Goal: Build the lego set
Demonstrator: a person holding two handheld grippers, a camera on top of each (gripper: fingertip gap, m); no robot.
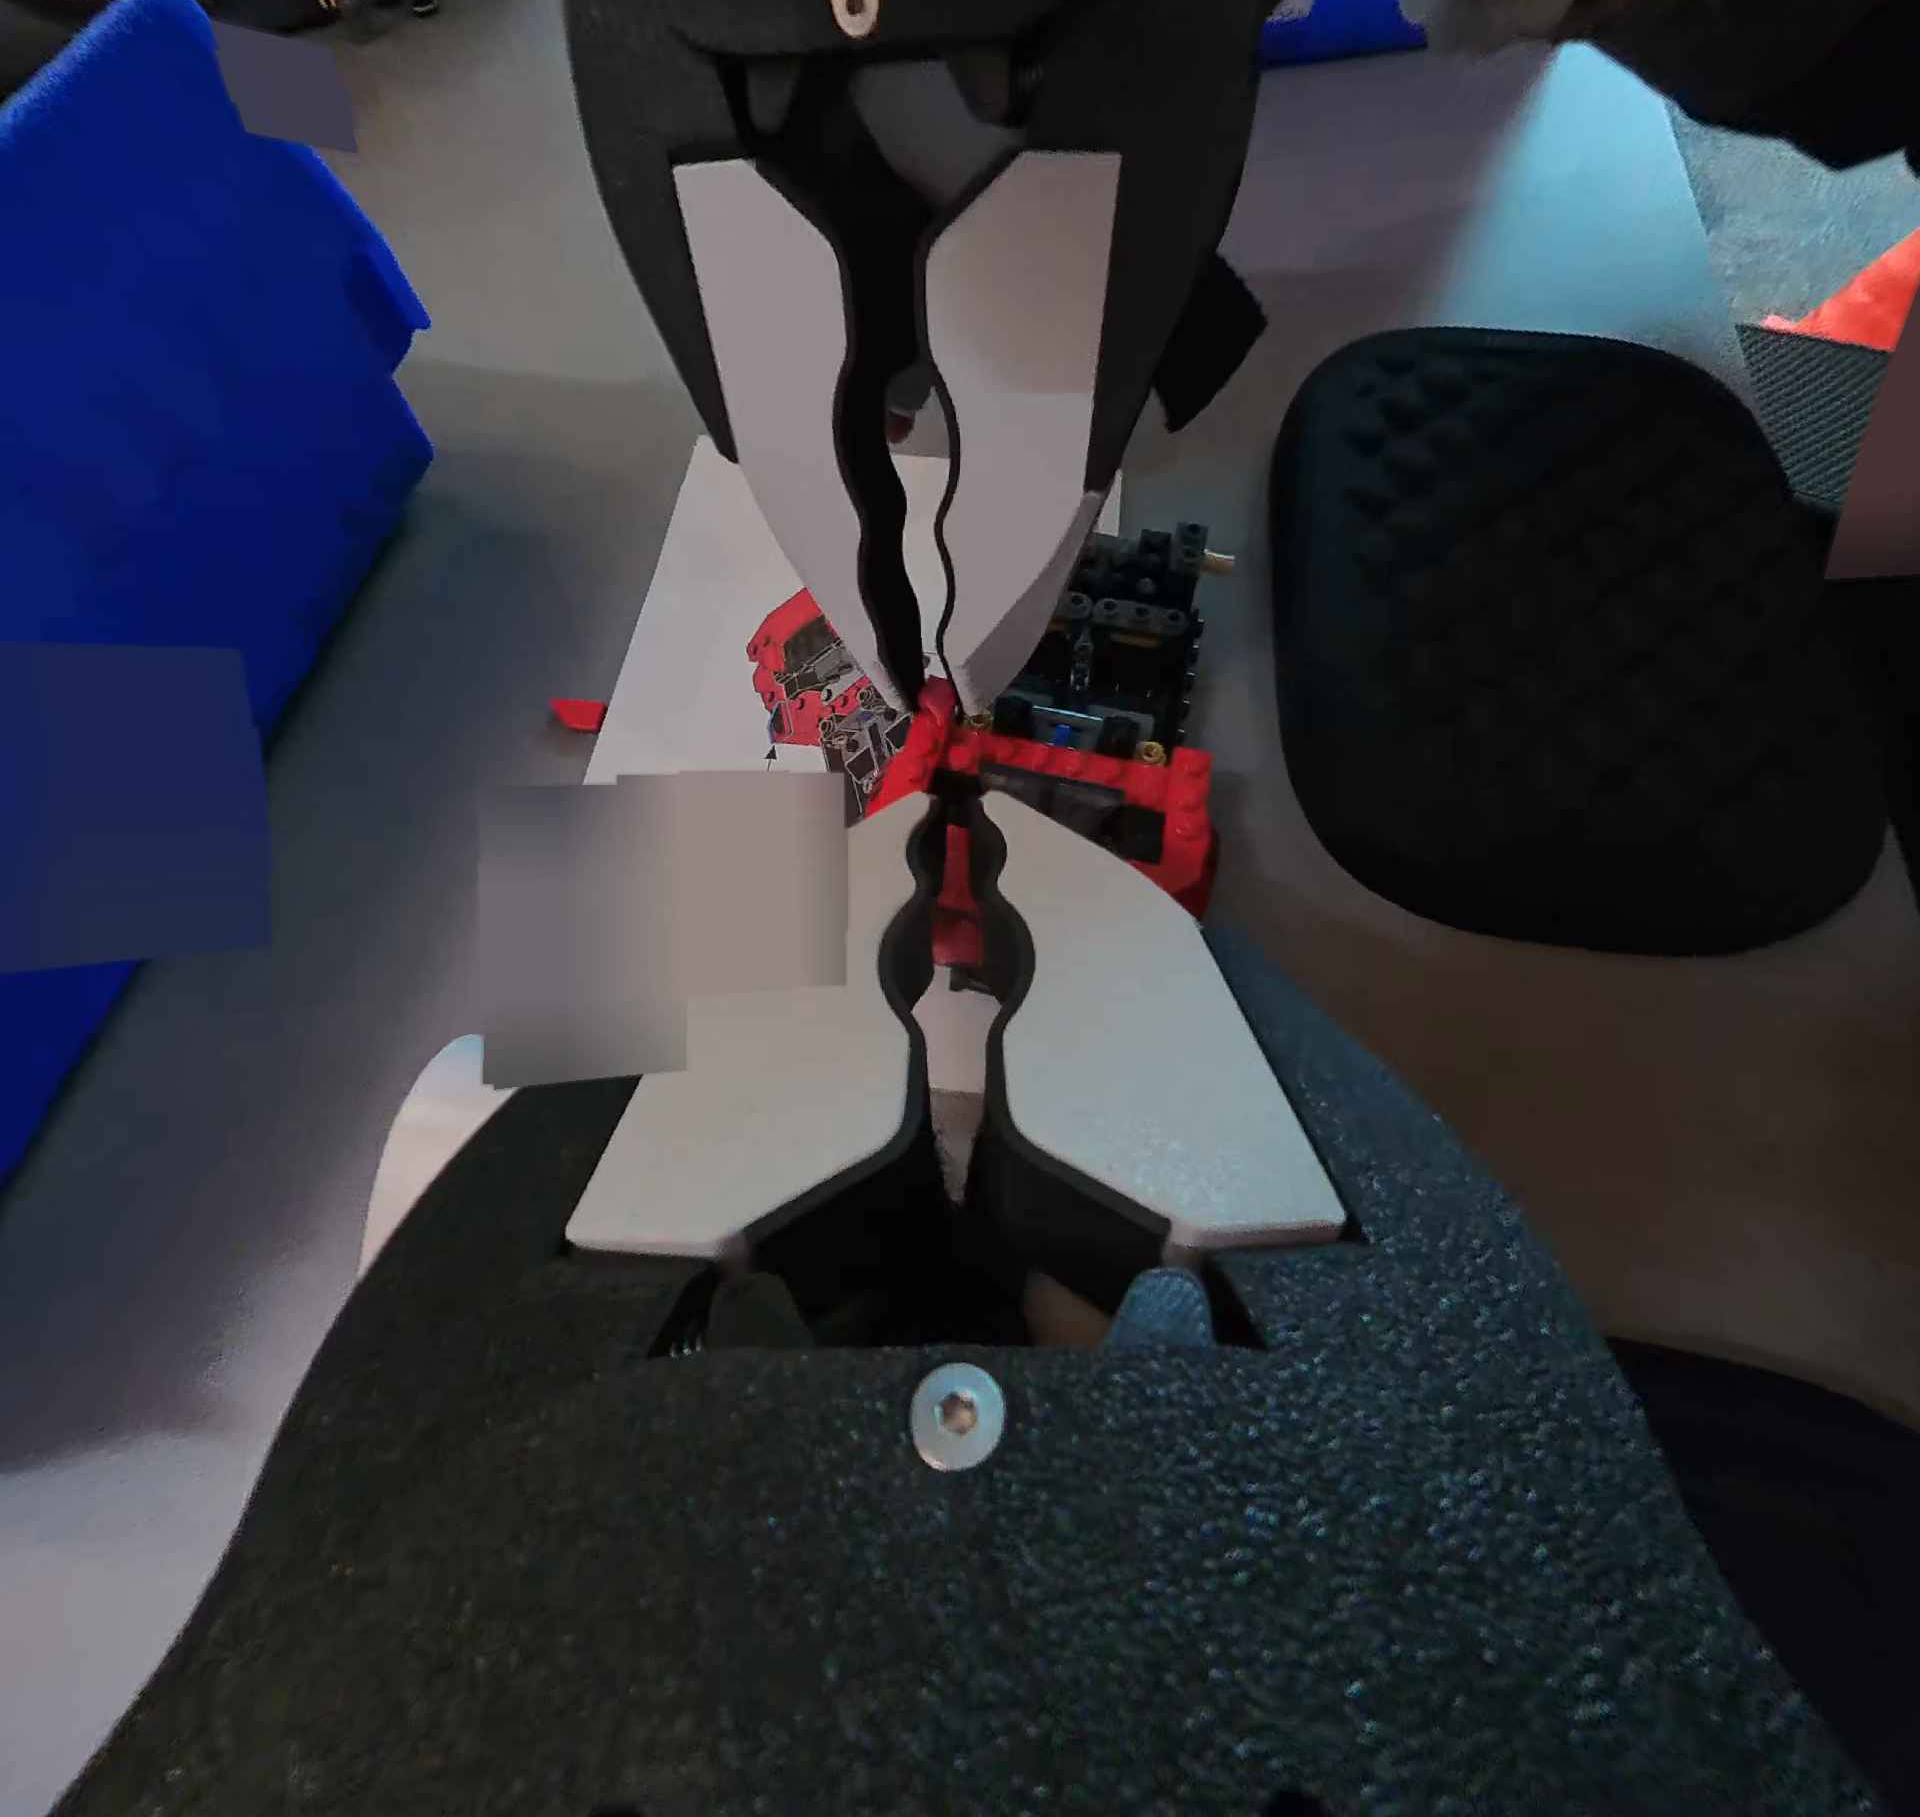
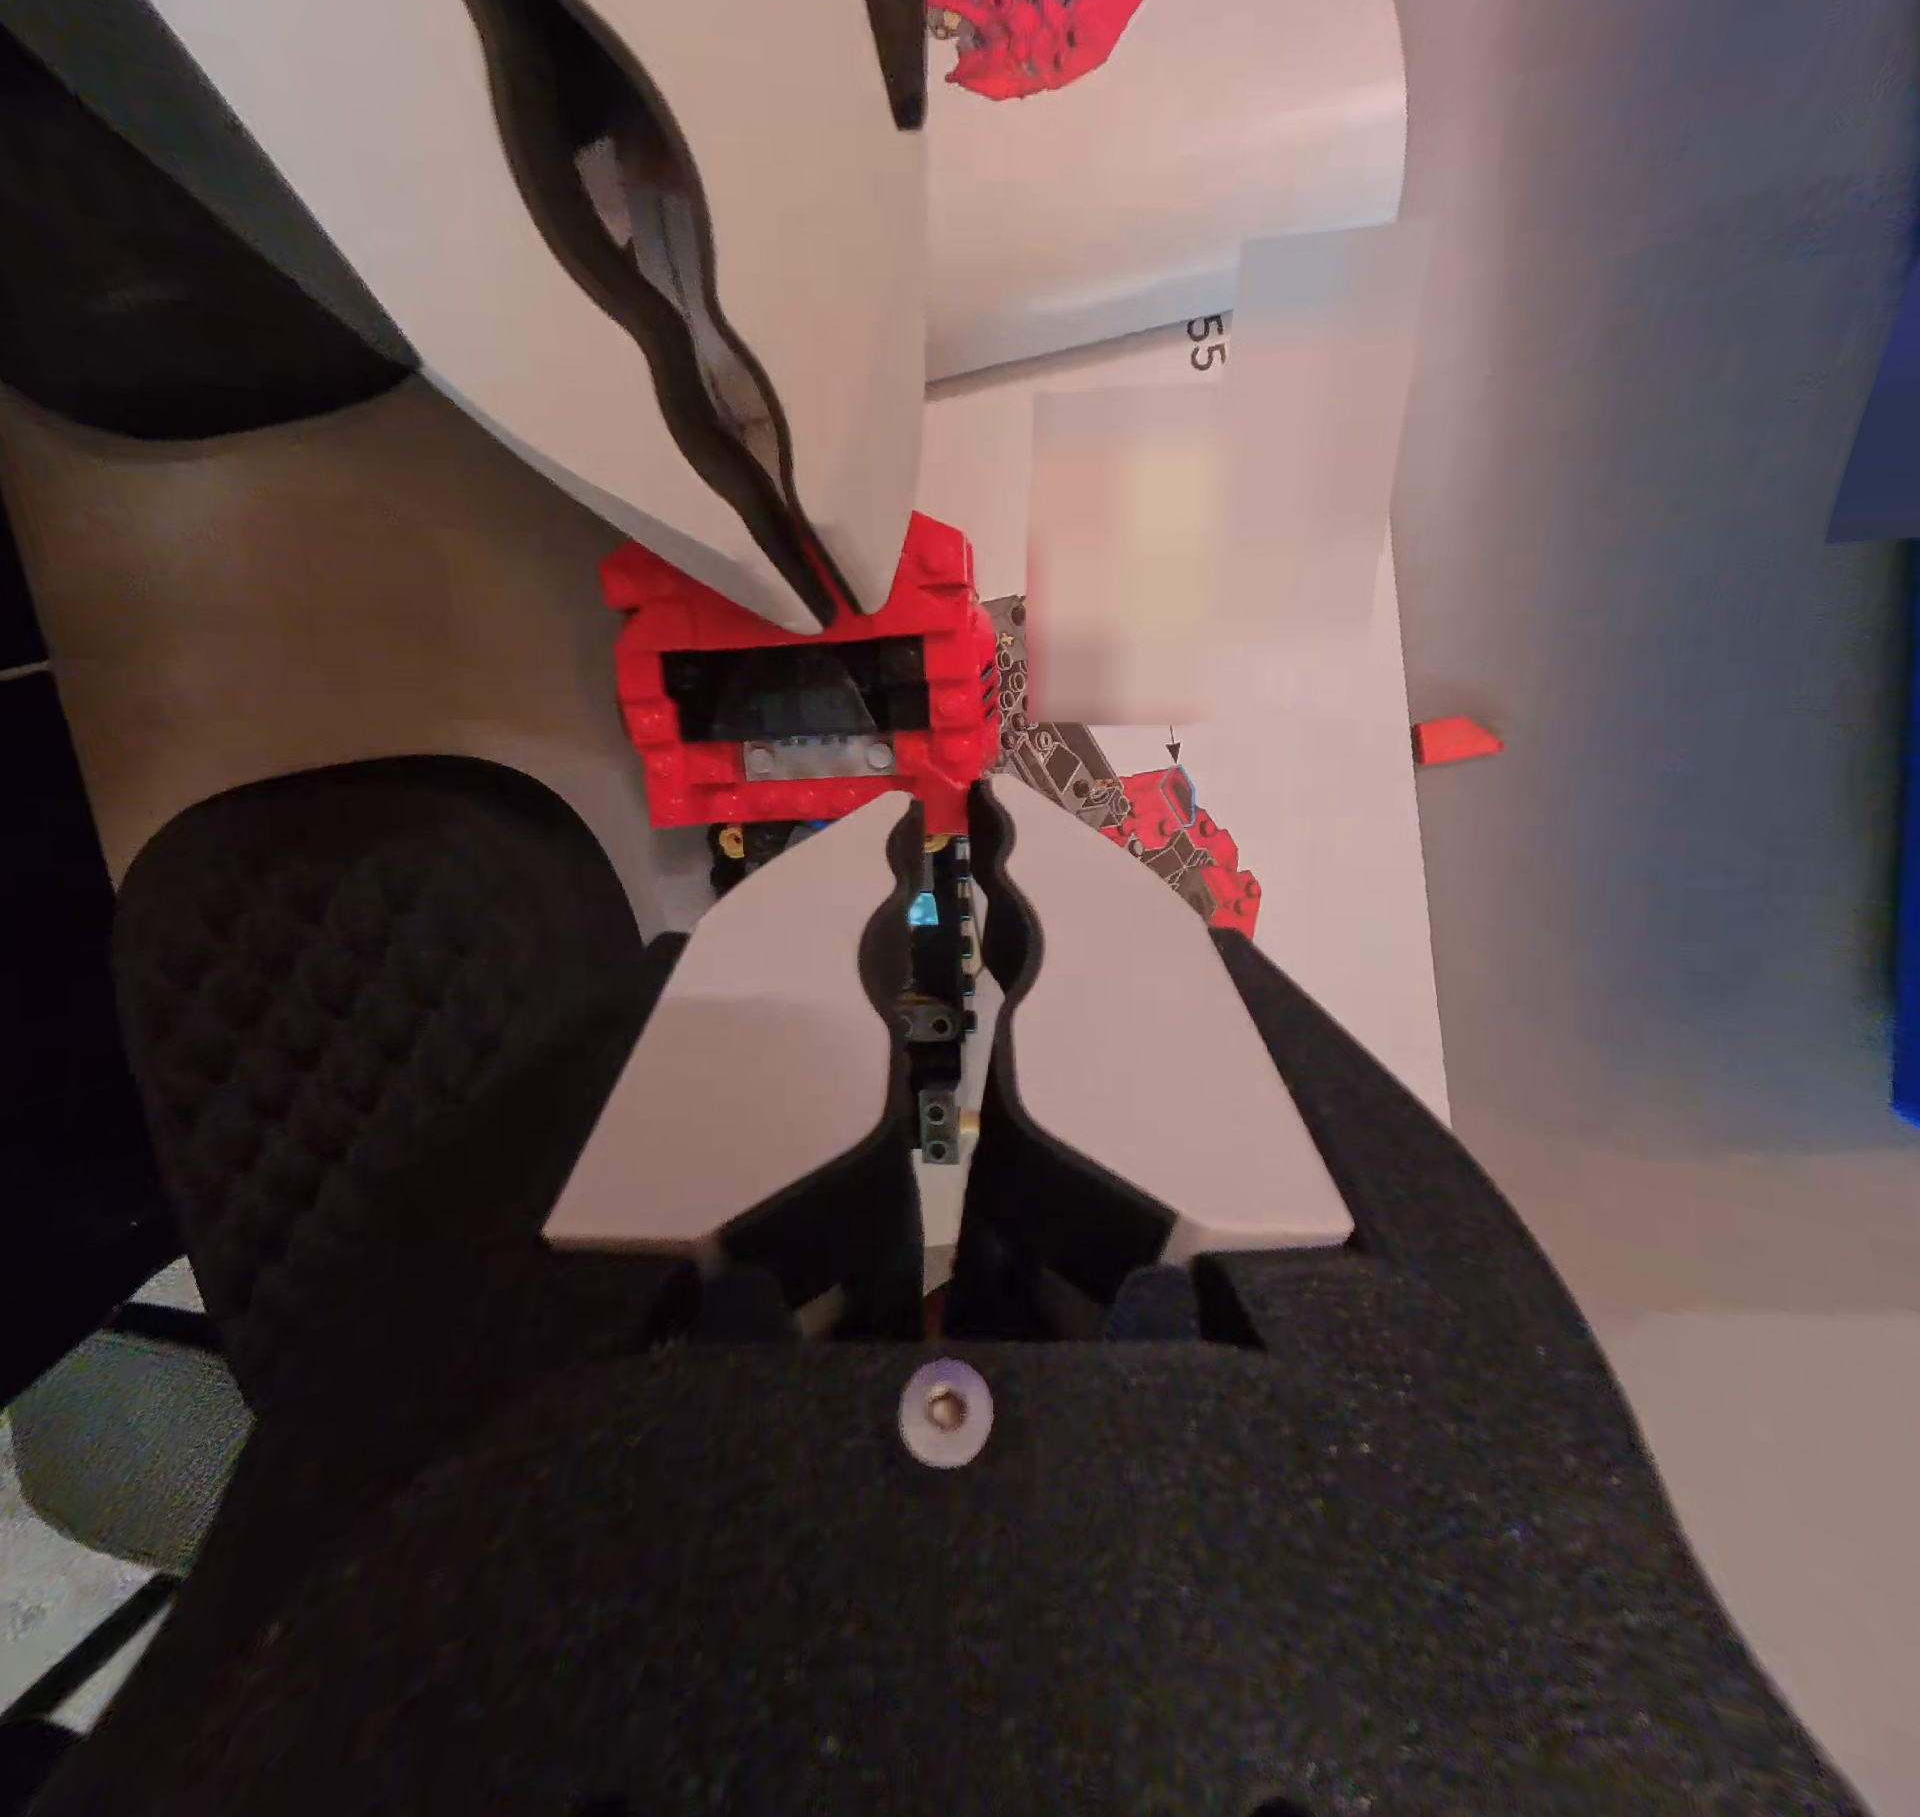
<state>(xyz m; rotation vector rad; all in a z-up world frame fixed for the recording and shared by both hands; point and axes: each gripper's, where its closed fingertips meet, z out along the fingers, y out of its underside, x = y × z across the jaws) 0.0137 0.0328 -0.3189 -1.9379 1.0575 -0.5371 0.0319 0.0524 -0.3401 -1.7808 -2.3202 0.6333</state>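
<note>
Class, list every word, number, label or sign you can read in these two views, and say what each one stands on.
On the white instruction booklet: one small dark printed number at a page edge, legible in the right wrist view. I do not copy writing out.
Other print on the booklet: hidden under blur patches, unreadable.
On the red and black lego model: no writing shows.
On the blue container: no writing shows.

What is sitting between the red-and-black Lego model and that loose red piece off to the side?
In the right wrist view, only the open instruction booklet lies between the Lego model and the loose red piece; no other parts lie there.
</note>
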